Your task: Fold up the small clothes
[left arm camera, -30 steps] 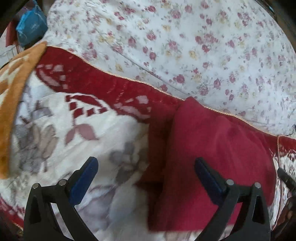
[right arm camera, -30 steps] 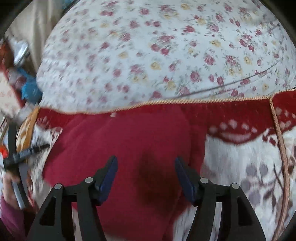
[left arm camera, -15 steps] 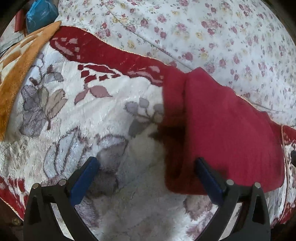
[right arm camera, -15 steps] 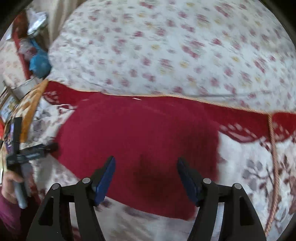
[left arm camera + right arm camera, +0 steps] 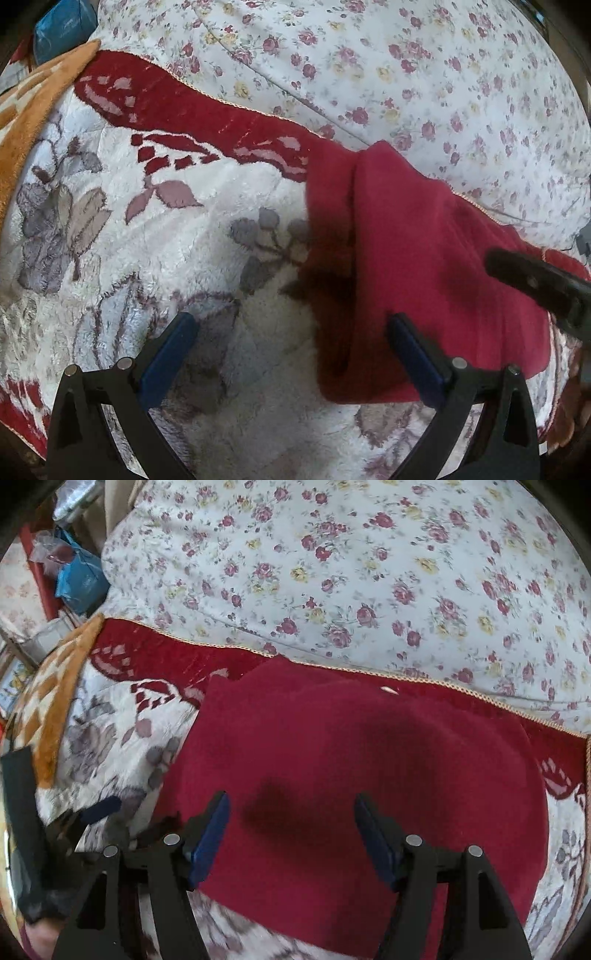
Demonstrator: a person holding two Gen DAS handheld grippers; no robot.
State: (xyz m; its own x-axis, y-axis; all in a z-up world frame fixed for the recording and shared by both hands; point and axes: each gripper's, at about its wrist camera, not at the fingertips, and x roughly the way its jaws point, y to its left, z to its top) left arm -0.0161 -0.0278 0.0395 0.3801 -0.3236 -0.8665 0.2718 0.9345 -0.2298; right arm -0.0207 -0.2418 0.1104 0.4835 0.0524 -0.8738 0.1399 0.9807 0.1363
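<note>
A folded dark red garment [image 5: 424, 251] lies flat on a white plush blanket [image 5: 166, 240] with a red border and grey flower pattern. It also shows in the right wrist view [image 5: 351, 760]. My left gripper [image 5: 291, 350] is open and empty, hovering above the garment's left edge. My right gripper [image 5: 291, 830] is open and empty, hovering above the garment's near half. The right gripper's body shows at the right edge of the left wrist view [image 5: 535, 288], and the left gripper at the left edge of the right wrist view [image 5: 99, 808].
A white sheet with small roses [image 5: 351, 572] lies beyond the blanket. An orange patterned blanket [image 5: 33, 99] lies at the left. A blue bag [image 5: 81, 579] and clutter sit at the far left.
Both grippers have pulled back and risen away from the garment, so more of the blanket and the whole folded garment show. Both stayed open.
</note>
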